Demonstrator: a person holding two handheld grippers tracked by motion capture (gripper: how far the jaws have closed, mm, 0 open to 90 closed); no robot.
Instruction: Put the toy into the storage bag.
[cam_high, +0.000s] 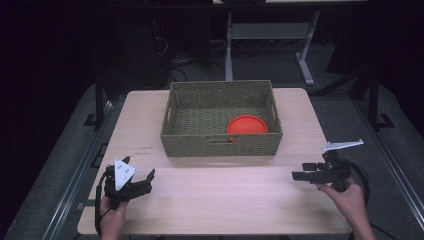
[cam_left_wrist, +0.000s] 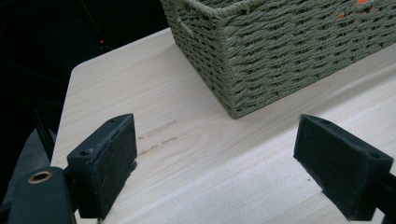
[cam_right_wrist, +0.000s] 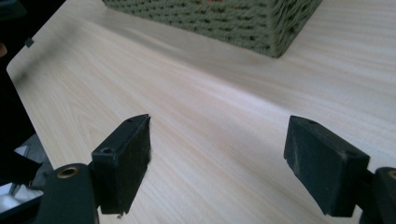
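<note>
Both grippers rest low near the table's front edge, one toward each front corner, which leaves the middle of the table free for a reach toward the basket. The left gripper has its fingers wide apart with nothing between them, aimed at the basket's near left corner. The right gripper likewise has its fingers spread and empty, pointing across the bare wood toward the basket's near right corner.

The woven green basket sits toward the table's back edge, centred. An orange dish lies inside it, against the near wall toward the right end. To lift the dish, I judge that either gripper must come over the basket's near wall, since that wall blocks a level approach. Nothing else lies on the table.
</note>
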